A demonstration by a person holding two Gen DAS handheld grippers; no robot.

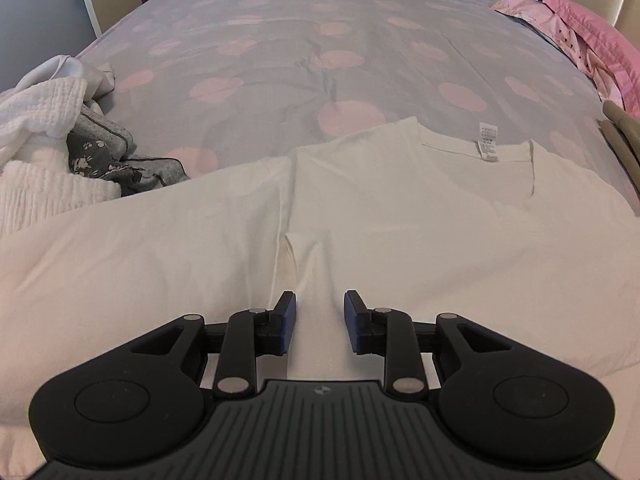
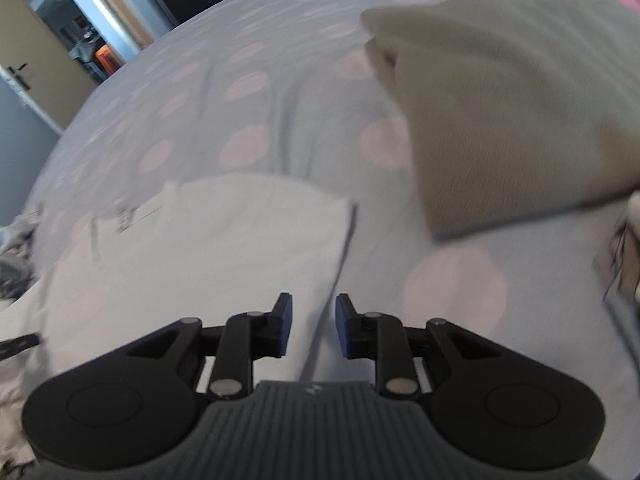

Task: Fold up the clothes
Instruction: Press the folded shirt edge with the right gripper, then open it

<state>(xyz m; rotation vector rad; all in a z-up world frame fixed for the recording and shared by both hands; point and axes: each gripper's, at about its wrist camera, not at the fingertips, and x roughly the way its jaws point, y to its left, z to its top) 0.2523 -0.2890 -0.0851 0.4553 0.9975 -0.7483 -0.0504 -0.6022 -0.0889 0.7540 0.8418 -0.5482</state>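
Observation:
A white T-shirt [image 1: 400, 208] lies spread flat on the bed, collar and neck label [image 1: 488, 140] toward the far side. My left gripper [image 1: 320, 300] hovers low over the shirt's body with its jaws apart. A soft crease of the fabric runs toward the gap, and the blue pads do not press on it. In the blurred right wrist view, my right gripper [image 2: 313, 304] stands open above the right edge of the white T-shirt [image 2: 224, 240], with nothing gripped.
The grey bedspread [image 1: 320, 40] has pink dots. A heap of white and grey clothes [image 1: 40, 152] lies at the left. A folded olive garment [image 2: 500, 112] sits to the right of the shirt. Pink bedding [image 1: 592, 40] lies at the far right.

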